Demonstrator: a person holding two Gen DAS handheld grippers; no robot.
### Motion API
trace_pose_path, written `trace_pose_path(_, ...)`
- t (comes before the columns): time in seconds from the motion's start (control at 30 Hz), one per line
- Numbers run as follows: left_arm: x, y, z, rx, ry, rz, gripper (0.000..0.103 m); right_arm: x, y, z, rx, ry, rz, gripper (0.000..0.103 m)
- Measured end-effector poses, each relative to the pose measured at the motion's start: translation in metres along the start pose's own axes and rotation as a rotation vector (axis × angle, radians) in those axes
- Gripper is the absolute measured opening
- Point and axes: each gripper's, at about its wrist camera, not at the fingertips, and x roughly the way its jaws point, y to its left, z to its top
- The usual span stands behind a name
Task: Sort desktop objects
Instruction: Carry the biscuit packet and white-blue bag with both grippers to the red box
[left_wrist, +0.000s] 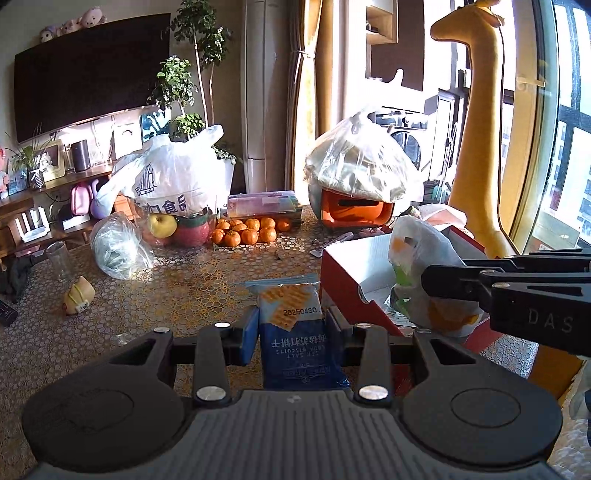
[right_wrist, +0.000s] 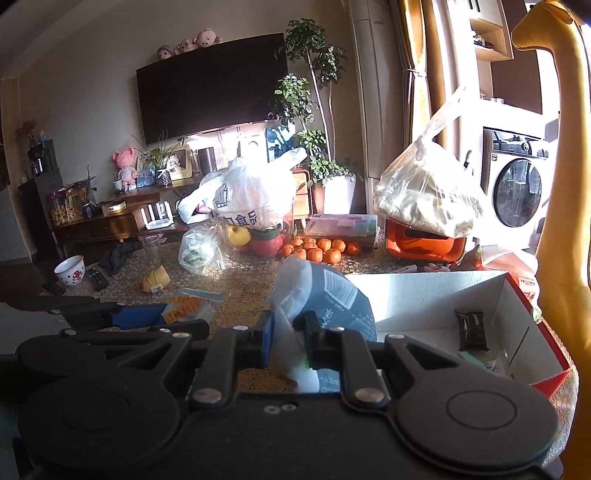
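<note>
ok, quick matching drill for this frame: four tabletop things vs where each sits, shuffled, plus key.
1. blue biscuit packet
2. crumpled translucent plastic bag
3. small dark wrapped snack bar
4. pile of orange tangerines

a. inside the red-sided cardboard box
b. in the left claw
c. on the patterned table, far side
d. in the right claw

Pairs: 1-b, 2-d, 3-a, 4-c

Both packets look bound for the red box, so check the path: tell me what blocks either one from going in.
Nothing visible. The right tongs hold the plastic packet at the red box opening; the left tongs hold the biscuit packet beside its wall.
</note>
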Motion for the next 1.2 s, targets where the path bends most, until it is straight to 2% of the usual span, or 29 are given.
trace_pose_path(0.57,0.041,-0.049,0.028,0.075,0.016,-0.077,0.038,-0.002,-0.080,0.009,0.063,-0.034,-0.084,0.014)
trace_pose_path(0.97,0.080,-0.082,0.038,0.142,0.059,-0.152,0.038,0.006,-0.126,-0.001,0.083,-0.007,-0.138,0.014)
trace_pose_path(1.2,0.112,-0.094,0.049,0.170,0.092,-0.185,0.038,0.015,-0.137,-0.006,0.087,0.012,-0.142,0.014)
